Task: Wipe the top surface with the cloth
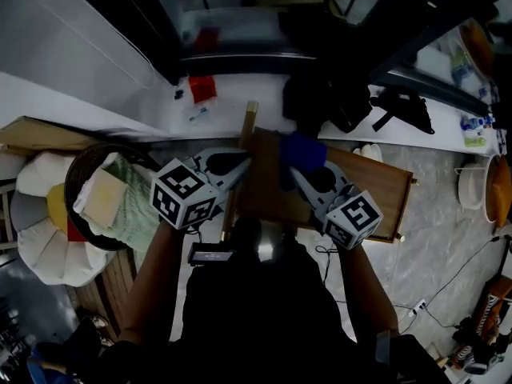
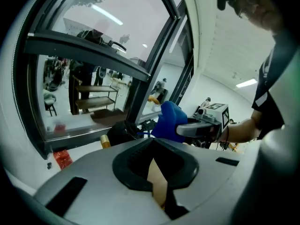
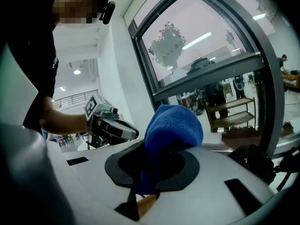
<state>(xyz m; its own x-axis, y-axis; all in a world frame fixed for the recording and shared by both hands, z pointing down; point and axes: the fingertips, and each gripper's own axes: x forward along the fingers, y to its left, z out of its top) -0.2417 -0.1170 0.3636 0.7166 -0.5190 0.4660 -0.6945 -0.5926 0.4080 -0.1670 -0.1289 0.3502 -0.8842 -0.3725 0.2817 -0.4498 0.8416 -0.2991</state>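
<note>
**A:** Where is the cloth now, and which side has it?

**B:** My right gripper [image 1: 300, 173] has it. Its fingers are clenched on the soft blue cloth [image 3: 173, 125], which bulges out above them in a round lump. The cloth is at the far edge of the brown rectangular wooden counter [image 1: 372, 186], about 12 o'clock from me.

**A:** Does it already press on the wood?

**B:** This I cannot tell. It is over the wood and at least very near to it.

**A:** And the left gripper [image 1: 240, 165]?

**B:** Its fingers are closed together on nothing, and under them I see only wood. It is at 9 o'clock from the cloth, just beside it, at the left edge of the counter.

**A:** So which way should the wiping go?

**B:** I judge toward 3 or 4 o'clock. The long axis of the counter runs from 9 to 3 o'clock, a little tilted, and most of the bare wood lies to the right. The right hand is the nearer one, so it should make the strokes.
</note>
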